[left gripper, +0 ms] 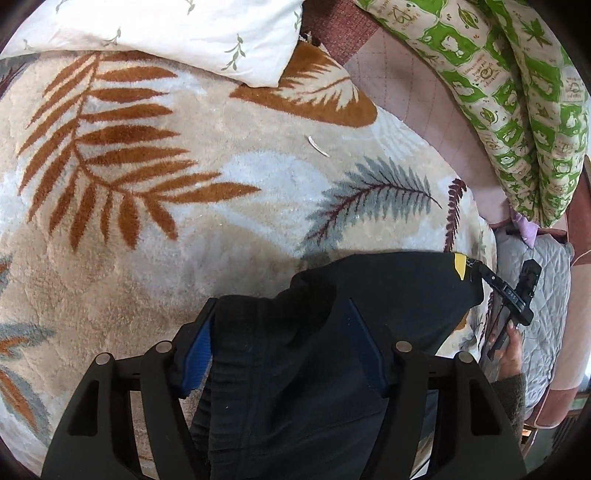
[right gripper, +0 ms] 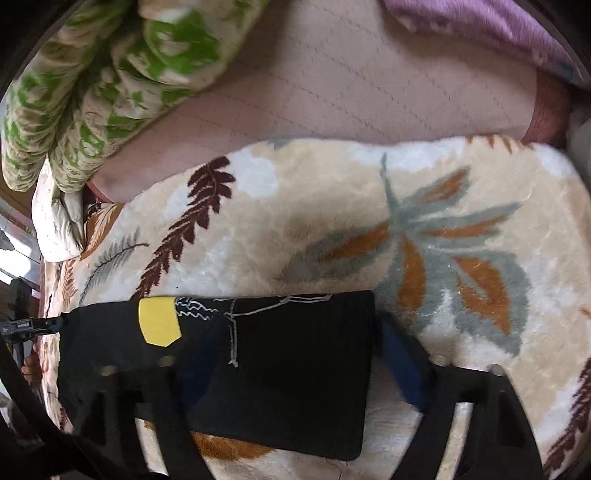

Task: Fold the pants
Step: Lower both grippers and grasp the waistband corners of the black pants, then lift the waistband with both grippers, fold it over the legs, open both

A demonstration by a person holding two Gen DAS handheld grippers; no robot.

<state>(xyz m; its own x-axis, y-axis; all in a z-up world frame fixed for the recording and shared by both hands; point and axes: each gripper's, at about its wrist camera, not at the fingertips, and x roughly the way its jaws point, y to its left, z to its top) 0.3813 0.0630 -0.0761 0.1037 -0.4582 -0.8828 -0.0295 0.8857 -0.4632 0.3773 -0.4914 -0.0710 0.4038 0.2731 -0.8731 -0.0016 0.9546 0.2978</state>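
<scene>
Black pants [left gripper: 369,295] with a yellow patch [left gripper: 460,264] hang stretched between my two grippers above a leaf-patterned plush blanket [left gripper: 184,184]. My left gripper [left gripper: 280,354] is shut on the pants; its blue pads [left gripper: 195,358] pinch a bunched edge of the cloth. In the right wrist view the pants [right gripper: 288,369] are a flat black panel with a yellow patch [right gripper: 159,321] and white line print. My right gripper [right gripper: 295,373] is shut on the pants, with the cloth between its blurred fingers [right gripper: 402,365]. The right gripper also shows in the left wrist view [left gripper: 491,282], clamped on the pants' far corner.
A white leaf-print pillow [left gripper: 166,33] lies at the blanket's far end. A green-patterned folded quilt [left gripper: 509,96] lies on a pink quilted mattress cover [left gripper: 417,92] to the right. A small white scrap [left gripper: 318,146] lies on the blanket. A grey quilted pad [left gripper: 550,295] is at the bed edge.
</scene>
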